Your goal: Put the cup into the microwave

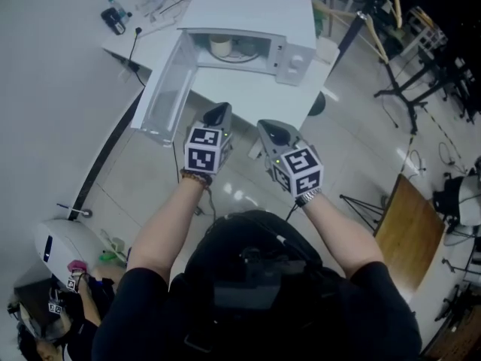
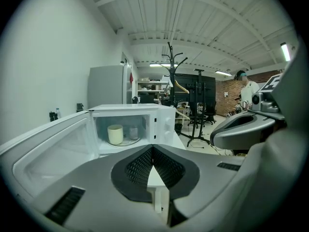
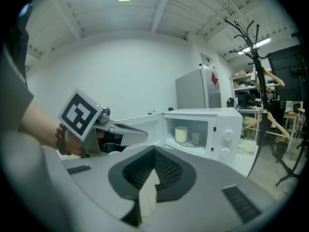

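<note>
A cream cup (image 1: 220, 46) (image 2: 115, 134) (image 3: 181, 134) stands upright on the glass plate inside the white microwave (image 1: 252, 13) (image 2: 166, 122) (image 3: 227, 127). The microwave door (image 1: 165, 89) (image 2: 53, 146) hangs wide open to the left. My left gripper (image 1: 219, 114) (image 2: 152, 151) is shut and empty, held in the air in front of the table. Beside it my right gripper (image 1: 272, 132) (image 3: 154, 153) is shut and empty as well. Both point toward the microwave from a distance and touch nothing.
The microwave sits on a white table (image 1: 161, 40) with a power strip and small dark items at its back left. A coat stand (image 2: 171, 76) (image 3: 256, 76), tripods (image 1: 409, 89) and a wooden board (image 1: 409, 228) fill the right side. A person (image 2: 246, 88) stands far off.
</note>
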Demonstrator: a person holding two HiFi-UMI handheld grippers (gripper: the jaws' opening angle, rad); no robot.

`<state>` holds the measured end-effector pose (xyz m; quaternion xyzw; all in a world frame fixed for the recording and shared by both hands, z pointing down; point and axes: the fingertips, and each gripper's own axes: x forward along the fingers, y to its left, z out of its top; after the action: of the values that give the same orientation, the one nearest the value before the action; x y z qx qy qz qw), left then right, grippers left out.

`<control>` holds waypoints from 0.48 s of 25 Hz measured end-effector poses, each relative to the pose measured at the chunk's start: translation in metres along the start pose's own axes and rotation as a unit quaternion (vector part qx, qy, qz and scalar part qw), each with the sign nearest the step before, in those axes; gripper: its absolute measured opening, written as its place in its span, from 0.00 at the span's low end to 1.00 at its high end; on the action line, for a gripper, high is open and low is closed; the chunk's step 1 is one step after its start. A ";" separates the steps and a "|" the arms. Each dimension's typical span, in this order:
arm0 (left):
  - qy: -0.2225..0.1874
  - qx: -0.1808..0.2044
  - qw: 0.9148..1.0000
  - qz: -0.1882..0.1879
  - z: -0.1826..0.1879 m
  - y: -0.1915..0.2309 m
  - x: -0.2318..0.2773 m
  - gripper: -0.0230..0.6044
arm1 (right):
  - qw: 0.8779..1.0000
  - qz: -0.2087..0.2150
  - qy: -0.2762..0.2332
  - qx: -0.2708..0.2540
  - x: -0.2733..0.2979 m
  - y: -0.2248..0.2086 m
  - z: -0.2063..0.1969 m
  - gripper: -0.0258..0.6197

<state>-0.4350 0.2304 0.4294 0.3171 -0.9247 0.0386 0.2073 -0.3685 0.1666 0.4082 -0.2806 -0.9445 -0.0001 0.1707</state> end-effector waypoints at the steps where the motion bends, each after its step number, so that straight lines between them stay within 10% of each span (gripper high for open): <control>1: -0.001 -0.001 1.000 0.003 0.000 -0.004 -0.003 0.04 | 1.000 0.004 0.000 -0.002 -0.004 0.000 0.000 0.04; 12: -0.007 -0.003 1.000 0.028 -0.009 -0.041 -0.038 0.04 | 0.999 0.037 -0.006 -0.002 -0.036 0.009 -0.006 0.04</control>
<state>-0.3803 0.2210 0.4193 0.2904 -0.9348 0.0397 0.2006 -0.3331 0.1542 0.4016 -0.3157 -0.9345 0.0060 0.1641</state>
